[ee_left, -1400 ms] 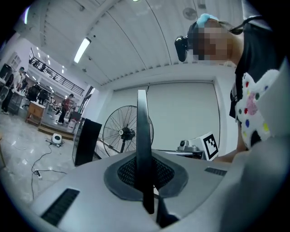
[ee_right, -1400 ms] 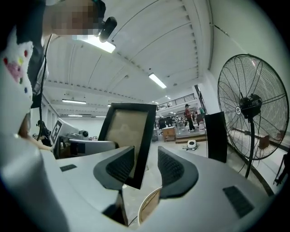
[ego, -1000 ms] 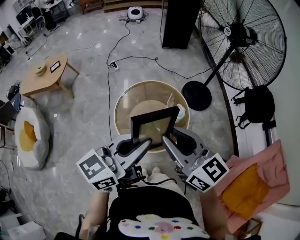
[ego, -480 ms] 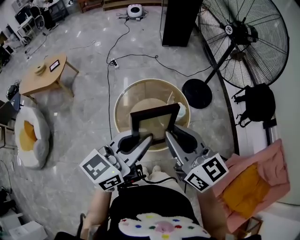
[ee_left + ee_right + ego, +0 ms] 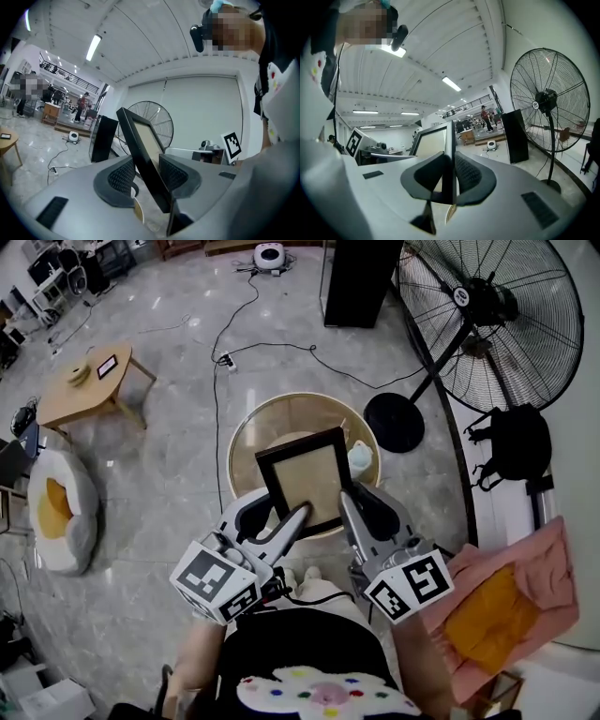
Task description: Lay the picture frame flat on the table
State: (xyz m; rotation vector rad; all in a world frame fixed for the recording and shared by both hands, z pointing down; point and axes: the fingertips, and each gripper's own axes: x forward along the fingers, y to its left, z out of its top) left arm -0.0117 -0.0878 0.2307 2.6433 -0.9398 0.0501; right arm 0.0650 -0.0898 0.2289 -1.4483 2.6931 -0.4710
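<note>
The picture frame (image 5: pixel 305 482), black-edged with a beige inside, is tilted above the round glass table (image 5: pixel 253 432), its face turned up toward the head view. My left gripper (image 5: pixel 298 517) is at the frame's lower left edge. In the left gripper view the frame (image 5: pixel 143 140) slants between the jaws of the left gripper (image 5: pixel 145 176); they are opening, and a gap shows at the left pad. My right gripper (image 5: pixel 347 502) is at the lower right edge. In the right gripper view the right gripper (image 5: pixel 449 178) is closing, with both pads pressed on the frame's edge (image 5: pixel 431 140).
A small white object (image 5: pixel 359 457) sits on the glass table at the frame's right. A big floor fan (image 5: pixel 487 315) with its round base (image 5: pixel 394 427), a black bag (image 5: pixel 516 446), a pink cushion (image 5: pixel 506 615), floor cables (image 5: pixel 253 352) and a wooden side table (image 5: pixel 89 385) surround it.
The frame has tipped back and shows more of its face from above. The left jaws have loosened from its edge. The right jaws have closed onto its right edge.
</note>
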